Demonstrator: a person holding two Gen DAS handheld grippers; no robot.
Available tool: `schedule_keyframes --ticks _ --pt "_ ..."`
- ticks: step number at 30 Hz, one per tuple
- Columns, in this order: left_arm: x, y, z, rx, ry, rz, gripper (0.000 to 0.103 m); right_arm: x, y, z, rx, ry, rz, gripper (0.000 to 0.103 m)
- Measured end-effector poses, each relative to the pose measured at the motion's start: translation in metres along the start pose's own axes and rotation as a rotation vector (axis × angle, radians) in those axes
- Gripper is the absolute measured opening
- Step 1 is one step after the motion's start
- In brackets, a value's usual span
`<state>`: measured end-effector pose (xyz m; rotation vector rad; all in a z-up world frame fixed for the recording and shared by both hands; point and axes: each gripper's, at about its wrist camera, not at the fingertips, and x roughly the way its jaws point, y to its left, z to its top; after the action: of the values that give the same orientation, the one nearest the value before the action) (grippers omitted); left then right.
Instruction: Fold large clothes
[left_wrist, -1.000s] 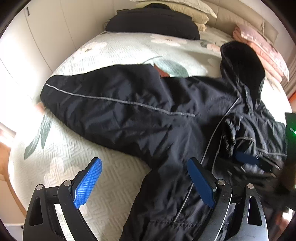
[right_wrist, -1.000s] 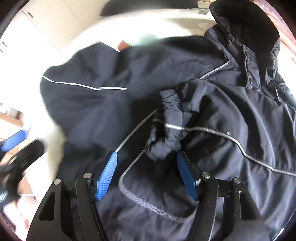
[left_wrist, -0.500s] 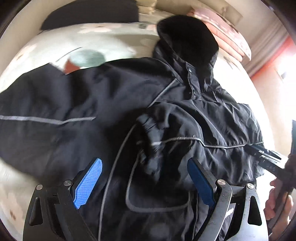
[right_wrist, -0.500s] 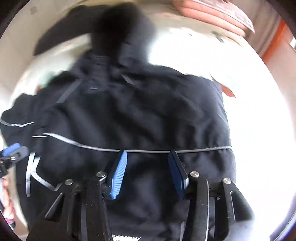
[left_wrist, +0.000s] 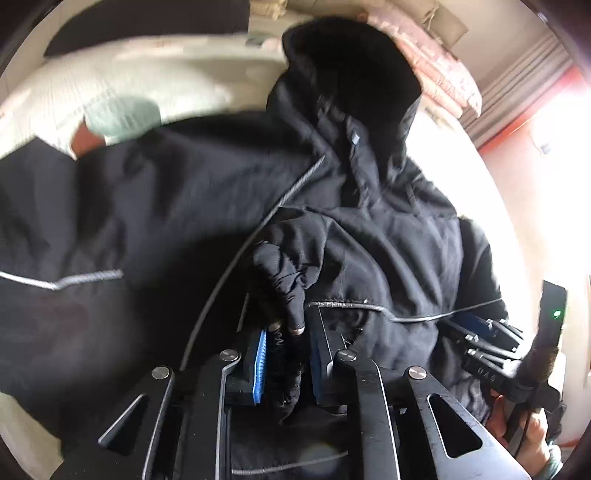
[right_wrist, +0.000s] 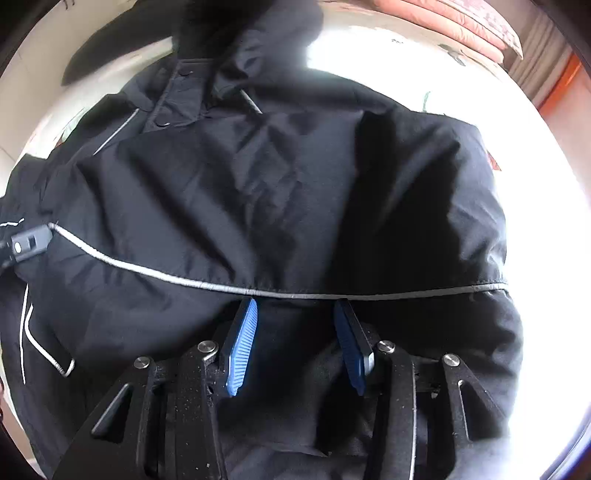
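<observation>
Nearest the left wrist lens, the left gripper (left_wrist: 286, 354) is pinching the gathered cuff (left_wrist: 282, 291) of the jacket's folded-in sleeve; its jaws have just been closing, and the bunched dark cloth is sitting between the blue pads, which are drawn close on it. Reading: the cuff is being held so the sleeve can be drawn or kept in place across the body while the fold is shaped.

Left gripper is pointing steeply down onto the cloth, its frame filling the bottom of its own view.

At the bottom of the right wrist view, the right gripper (right_wrist: 295, 347) is standing with jaws partly spread, dark fabric lying in the gap just under the reflective piping (right_wrist: 221, 286). Whether the pads are actually pressing that cloth, I cannot tell. It is also tipped steeply downward. In the left view it is showing at the right edge (left_wrist: 480, 332), with a person's hand (left_wrist: 524, 432) wrapped round its handle, low against the jacket's side panel. Likely purpose: taking or steadying the side edge for the next fold.

Further out, the black jacket (right_wrist: 280, 192) is lying spread on the bed (left_wrist: 122, 85), one sleeve stretching off to the left, still unfolded. Beyond that, the hood (left_wrist: 351, 70) is lying toward the head of the bed. Farthest, folded pink bedding (left_wrist: 439, 70) is stacked against the headboard.
</observation>
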<state>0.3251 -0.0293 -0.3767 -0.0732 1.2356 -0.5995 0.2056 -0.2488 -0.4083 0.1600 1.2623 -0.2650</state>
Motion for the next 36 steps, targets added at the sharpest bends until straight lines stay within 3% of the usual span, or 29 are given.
schedule_keyframes --ticks 5,10,13,16,18,21,23,26,29,33,36 --pt "-0.062 0.004 0.023 -0.014 -0.125 -0.024 0.017 -0.055 0.004 0.005 0.035 -0.056 0.092 0.049" --pt "-0.095 0.044 0.028 -0.028 -0.157 0.043 0.017 -0.087 0.007 0.013 0.035 -0.138 0.073 0.057" --pt "-0.075 0.074 0.016 -0.062 -0.082 0.091 0.022 -0.062 0.002 0.012 0.062 -0.088 0.002 0.057" --pt "-0.037 0.087 0.001 -0.045 0.011 0.174 0.026 -0.020 -0.010 0.014 0.112 -0.010 -0.015 0.057" --pt "-0.024 0.085 -0.007 -0.003 0.022 0.205 0.038 0.006 -0.013 0.011 0.114 0.035 -0.042 0.058" --pt "-0.028 0.077 -0.014 0.058 0.011 0.252 0.052 0.007 -0.001 0.012 0.084 0.004 -0.105 0.062" --pt "-0.039 0.081 -0.016 0.064 -0.002 0.282 0.061 0.004 -0.002 0.012 0.092 0.009 -0.102 0.062" --pt "-0.064 0.091 -0.018 0.024 -0.015 0.264 0.064 -0.008 -0.005 0.021 0.108 0.046 -0.075 0.061" --pt "-0.088 0.078 -0.010 0.076 -0.077 0.294 0.064 -0.043 -0.005 0.041 0.101 -0.035 -0.047 0.061" --pt "-0.093 0.042 0.010 0.129 -0.105 0.166 0.065 -0.055 -0.008 0.069 0.094 -0.085 -0.086 0.061" --pt "-0.056 0.021 0.023 0.139 -0.062 0.115 0.066 -0.026 -0.014 0.092 0.118 -0.046 -0.059 0.061"
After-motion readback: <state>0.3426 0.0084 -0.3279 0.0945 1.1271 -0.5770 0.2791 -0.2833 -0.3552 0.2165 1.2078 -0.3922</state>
